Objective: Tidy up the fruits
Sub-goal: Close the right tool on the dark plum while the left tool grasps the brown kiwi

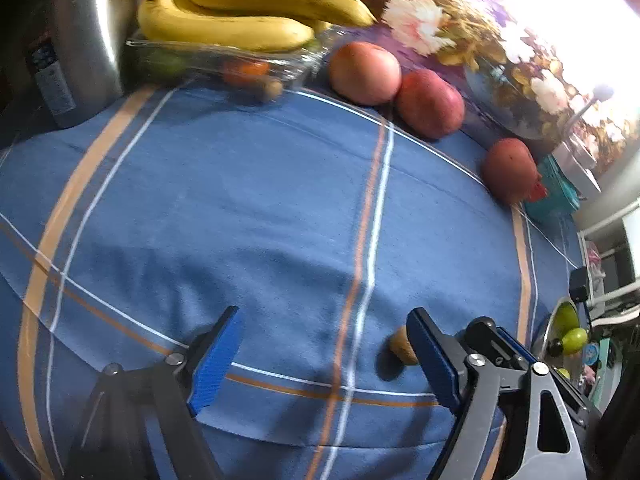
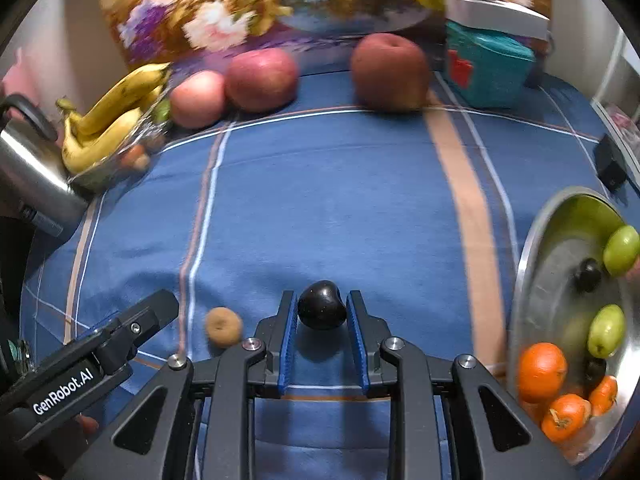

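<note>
My right gripper is shut on a dark plum, held low over the blue striped cloth with its shadow below. A steel bowl at the right holds green fruits, oranges and another dark plum. My left gripper stands open over the cloth, nothing between its fingers. A small brown fruit lies beside its right finger, and shows again in the right wrist view. Two apples and a pomegranate sit at the far edge.
Bananas lie on a clear plastic box of small fruit at the far left, next to a steel kettle. A teal box stands at the far right. A small black object lies behind the bowl.
</note>
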Available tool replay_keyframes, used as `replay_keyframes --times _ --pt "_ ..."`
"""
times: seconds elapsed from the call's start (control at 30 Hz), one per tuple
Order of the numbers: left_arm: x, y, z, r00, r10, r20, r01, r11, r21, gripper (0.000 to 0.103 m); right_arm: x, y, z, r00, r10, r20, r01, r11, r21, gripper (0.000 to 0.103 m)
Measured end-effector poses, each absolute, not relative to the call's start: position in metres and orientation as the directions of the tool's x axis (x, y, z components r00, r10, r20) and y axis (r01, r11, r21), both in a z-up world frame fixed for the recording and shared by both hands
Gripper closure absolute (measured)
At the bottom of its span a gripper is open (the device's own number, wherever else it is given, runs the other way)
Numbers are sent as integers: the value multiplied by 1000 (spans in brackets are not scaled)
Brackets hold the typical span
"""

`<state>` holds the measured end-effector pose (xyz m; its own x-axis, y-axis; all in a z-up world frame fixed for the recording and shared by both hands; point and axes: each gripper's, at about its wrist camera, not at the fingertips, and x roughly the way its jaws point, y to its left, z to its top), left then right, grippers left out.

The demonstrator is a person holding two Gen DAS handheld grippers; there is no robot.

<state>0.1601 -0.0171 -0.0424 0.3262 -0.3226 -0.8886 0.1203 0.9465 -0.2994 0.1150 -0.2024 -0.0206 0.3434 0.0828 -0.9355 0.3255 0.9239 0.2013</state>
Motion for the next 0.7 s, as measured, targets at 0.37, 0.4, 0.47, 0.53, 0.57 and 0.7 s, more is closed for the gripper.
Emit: replay_keyframes --times 0.37,0.4,0.47,0.53,0.57,0.7 --pt "147 -64 -44 287 -355 -890 223 928 -298 45 96 -238 -9 351 74 -933 369 906 210 77" --pt "146 -66 -45 284 -352 -892 227 929 -294 46 97 -239 -9 352 74 -933 369 905 210 77" --pt "145 -72 -48 277 -344 -897 233 930 -284 55 96 -241 -9 352 75 -933 370 904 212 77" --pt "145 -77 -51 272 -335 -902 233 932 -276 60 95 -243 -9 352 76 -933 373 903 214 77" --pt "145 -78 -52 272 -331 -903 234 933 -272 64 94 -244 -9 352 78 -933 374 902 217 77" --pt "145 -83 -51 278 -322 -905 244 935 -258 74 93 -247 -9 352 85 -932 378 898 224 77"
